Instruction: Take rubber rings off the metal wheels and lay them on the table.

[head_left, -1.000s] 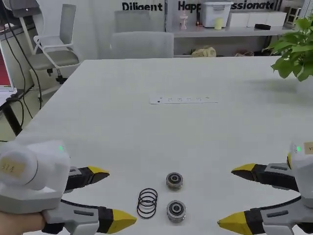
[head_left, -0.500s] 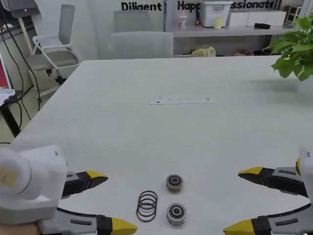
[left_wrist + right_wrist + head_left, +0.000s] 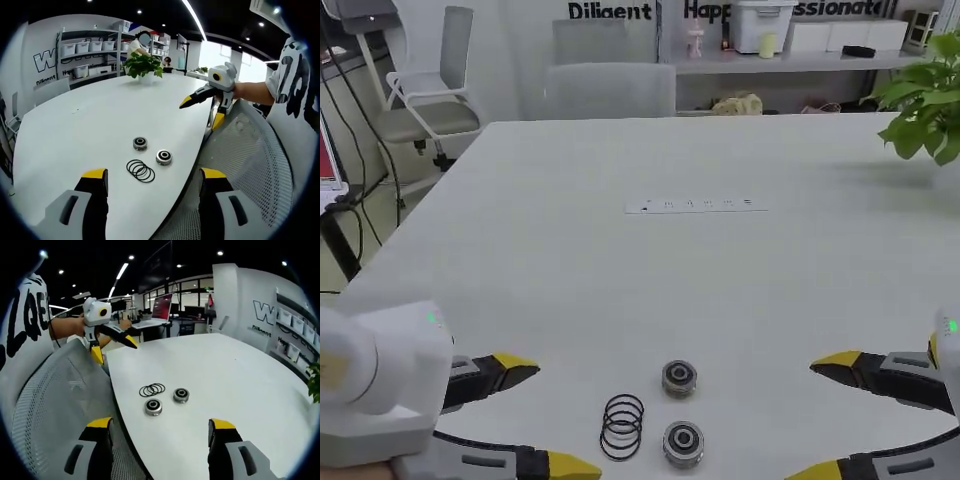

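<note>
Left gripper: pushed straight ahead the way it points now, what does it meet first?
Most likely the rubber rings, lying just ahead of the left gripper in line with its open jaws. A metal wheel sits just beyond. The gripper's height is unclear, so it might pass over them.

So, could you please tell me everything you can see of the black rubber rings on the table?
The black rubber rings, about four thin plain hoops, lie flat on the white table in an overlapping row near its front edge. They sit just left of the nearer metal wheel, with a gap between them. Only the table touches them.
</note>
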The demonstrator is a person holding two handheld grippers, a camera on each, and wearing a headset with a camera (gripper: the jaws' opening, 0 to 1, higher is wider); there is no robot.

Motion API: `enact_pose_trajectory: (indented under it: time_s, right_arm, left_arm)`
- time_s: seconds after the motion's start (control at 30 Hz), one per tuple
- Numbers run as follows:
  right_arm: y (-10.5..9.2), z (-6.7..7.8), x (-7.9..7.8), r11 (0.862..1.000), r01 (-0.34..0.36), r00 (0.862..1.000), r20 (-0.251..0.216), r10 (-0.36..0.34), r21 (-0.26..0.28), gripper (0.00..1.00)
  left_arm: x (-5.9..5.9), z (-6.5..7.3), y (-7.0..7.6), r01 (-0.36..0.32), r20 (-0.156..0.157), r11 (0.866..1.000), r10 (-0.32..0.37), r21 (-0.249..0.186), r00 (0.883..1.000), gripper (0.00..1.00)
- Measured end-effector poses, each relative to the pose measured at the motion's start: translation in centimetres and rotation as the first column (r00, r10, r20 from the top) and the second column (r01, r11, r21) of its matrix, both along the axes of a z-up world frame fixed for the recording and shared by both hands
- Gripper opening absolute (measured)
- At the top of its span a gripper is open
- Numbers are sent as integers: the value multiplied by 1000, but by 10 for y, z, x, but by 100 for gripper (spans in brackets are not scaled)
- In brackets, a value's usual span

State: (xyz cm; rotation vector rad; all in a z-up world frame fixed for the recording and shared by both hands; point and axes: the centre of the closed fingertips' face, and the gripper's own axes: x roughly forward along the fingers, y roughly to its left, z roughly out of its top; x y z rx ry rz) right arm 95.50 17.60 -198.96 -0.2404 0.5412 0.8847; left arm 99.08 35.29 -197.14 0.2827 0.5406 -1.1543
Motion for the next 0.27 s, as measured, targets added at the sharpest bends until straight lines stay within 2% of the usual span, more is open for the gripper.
enact_pose_trajectory:
  time_s: [0.27]
  right_arm:
    - [0, -2, -1, 1000, 0, 1000, -6, 0, -4, 77]
  left_arm:
    - [-1, -3, 0, 4, -9, 1000, -4, 3, 1000, 72]
